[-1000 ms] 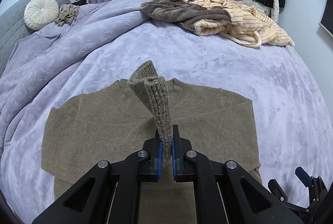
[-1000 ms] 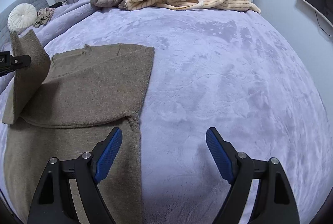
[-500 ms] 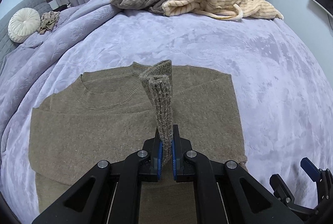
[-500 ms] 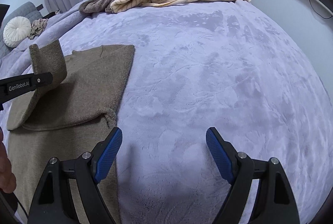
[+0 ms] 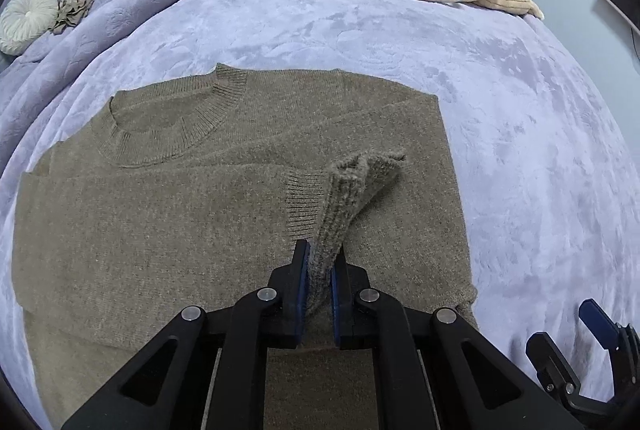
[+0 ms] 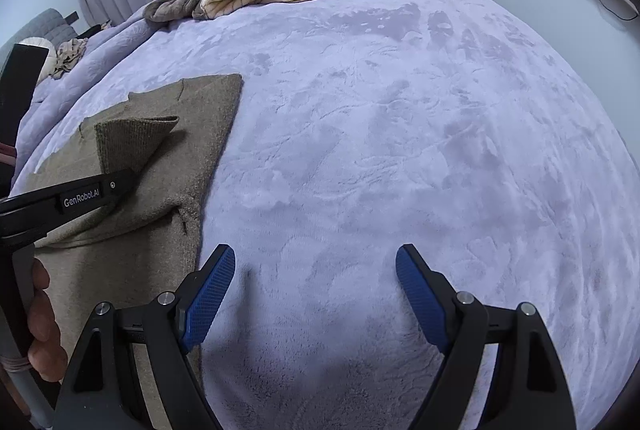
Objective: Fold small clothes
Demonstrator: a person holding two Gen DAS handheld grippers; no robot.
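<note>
An olive-brown knitted sweater lies flat on the lavender plush bedspread, its ribbed sleeve cuff folded across the chest and pinched between the pressed-together blue pads of the left gripper. The right gripper, jaws spread and empty, hovers over bare bedspread just beside the sweater's edge.
</note>
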